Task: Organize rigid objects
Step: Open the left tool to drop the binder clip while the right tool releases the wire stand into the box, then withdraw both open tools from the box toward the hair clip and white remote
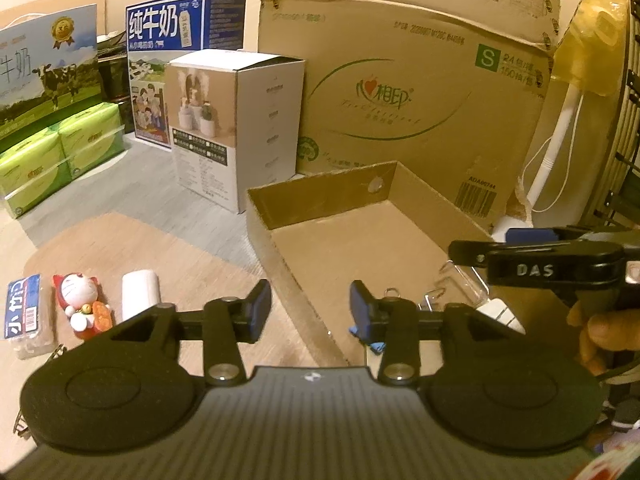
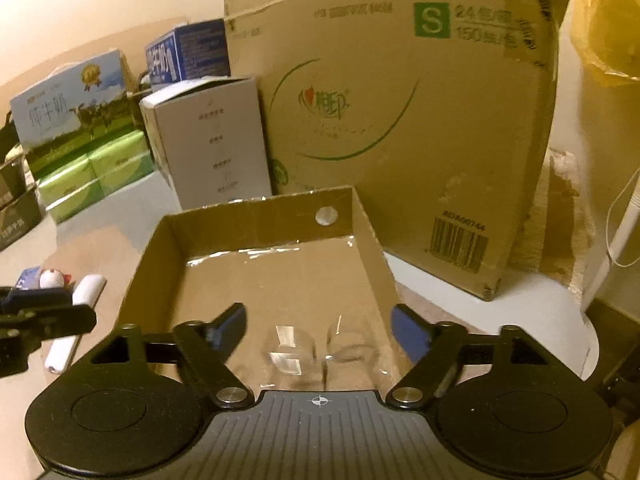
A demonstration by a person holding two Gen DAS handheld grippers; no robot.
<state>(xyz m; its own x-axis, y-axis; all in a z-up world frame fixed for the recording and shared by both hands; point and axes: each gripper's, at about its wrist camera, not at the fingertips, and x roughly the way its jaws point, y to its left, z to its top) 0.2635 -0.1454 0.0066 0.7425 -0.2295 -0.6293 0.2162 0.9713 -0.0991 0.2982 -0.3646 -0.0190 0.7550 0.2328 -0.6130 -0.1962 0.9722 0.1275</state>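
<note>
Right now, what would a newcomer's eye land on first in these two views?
The open shallow cardboard tray fills the middle, with a clear plastic piece lying in it between the open right gripper. Behind it stands a tall tissue carton. Left of the tray, a red cat figurine, a white roll and a blue-labelled pack wait on the floor.

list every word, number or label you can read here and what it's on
"纯牛奶": blue milk carton
"S": green square on the big cardboard box
"24": beside that square
"相印": logo on the same box
"ADA00744": above its barcode
"DAS": right gripper
"牛奶": cow-picture milk box
Too small or blurred: white box lists, green tissue packs, small blue-labelled packet.
</note>
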